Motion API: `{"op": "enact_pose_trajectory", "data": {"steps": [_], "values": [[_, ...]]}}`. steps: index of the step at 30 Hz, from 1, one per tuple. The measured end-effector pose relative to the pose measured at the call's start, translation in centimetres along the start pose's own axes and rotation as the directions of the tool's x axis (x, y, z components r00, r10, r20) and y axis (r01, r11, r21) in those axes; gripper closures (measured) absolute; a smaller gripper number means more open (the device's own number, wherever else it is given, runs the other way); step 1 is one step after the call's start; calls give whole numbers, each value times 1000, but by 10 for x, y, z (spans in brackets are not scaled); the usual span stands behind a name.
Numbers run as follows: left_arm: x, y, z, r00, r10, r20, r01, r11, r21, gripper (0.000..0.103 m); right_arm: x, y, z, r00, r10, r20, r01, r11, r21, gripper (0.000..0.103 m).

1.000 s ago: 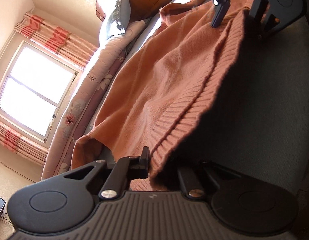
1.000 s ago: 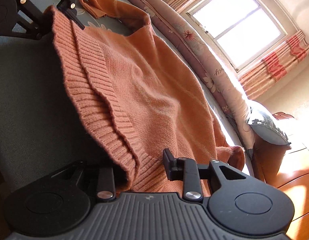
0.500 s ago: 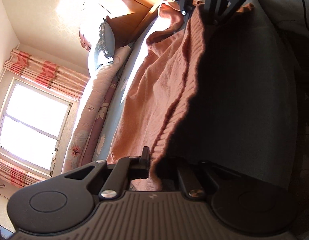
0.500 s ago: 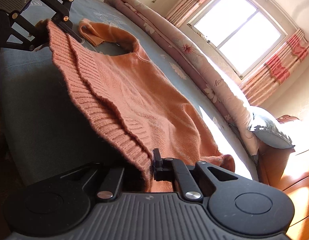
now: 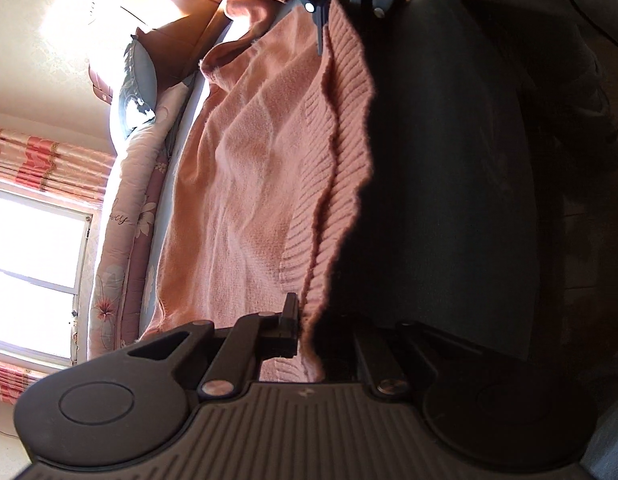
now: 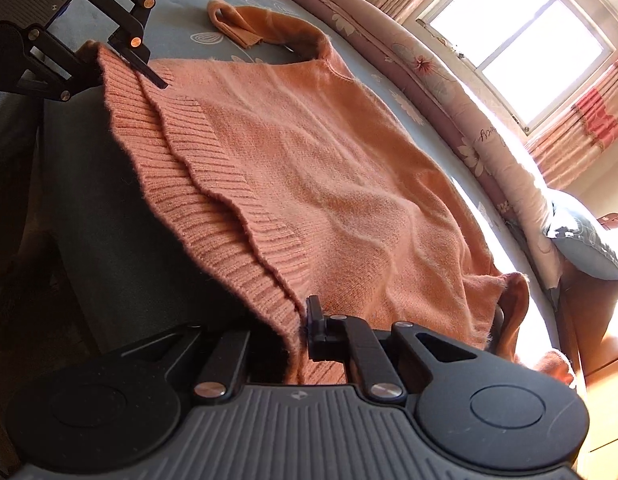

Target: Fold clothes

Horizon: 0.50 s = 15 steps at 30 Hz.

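The fuzzy orange knitted sweater lies spread on the grey-blue bed, its ribbed hem lifted at the near edge. The left claw and the right claw are each clenched on one hem corner — the right one's jaws have just been opening slightly, hem between them.
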<state>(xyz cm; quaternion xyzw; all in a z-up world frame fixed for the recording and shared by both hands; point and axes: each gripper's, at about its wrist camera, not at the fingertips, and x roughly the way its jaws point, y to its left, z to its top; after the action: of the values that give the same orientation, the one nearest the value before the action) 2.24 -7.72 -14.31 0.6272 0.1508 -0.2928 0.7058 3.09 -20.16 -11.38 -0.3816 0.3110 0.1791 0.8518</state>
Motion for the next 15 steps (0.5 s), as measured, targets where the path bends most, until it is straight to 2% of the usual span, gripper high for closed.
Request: {"op": "enact_pose_trajectory", "data": {"steps": [1, 2, 5, 7, 9, 12, 15], "values": [[-2, -3, 0, 1000, -13, -3, 13, 1000, 12, 96, -1, 3, 0, 1000, 4, -4, -4, 1000, -15, 88], [-5, -4, 0, 1000, -31, -1, 31, 999, 16, 90, -4, 7, -1, 1000, 17, -5, -17, 999, -30, 83], [-16, -1, -4, 997, -83, 3, 83, 997, 0, 89, -18, 10, -5, 996, 84, 2, -84, 996, -22, 80], [-23, 6, -9, 994, -110, -6, 110, 993, -42, 89, -27, 5, -8, 992, 123, 7, -124, 992, 20, 81], [-29, 22, -18, 989, -144, -18, 140, 980, -142, 89, -34, -9, -13, 986, 166, 17, -167, 980, 106, 80], [-33, 51, -31, 982, -184, -29, 166, 937, -308, 89, -46, -37, -23, 977, 206, 46, -211, 945, 251, 76], [-31, 87, -46, 982, -187, -34, 142, 843, -519, 89, -55, -65, -34, 973, 215, 82, -230, 894, 386, 74]]}}
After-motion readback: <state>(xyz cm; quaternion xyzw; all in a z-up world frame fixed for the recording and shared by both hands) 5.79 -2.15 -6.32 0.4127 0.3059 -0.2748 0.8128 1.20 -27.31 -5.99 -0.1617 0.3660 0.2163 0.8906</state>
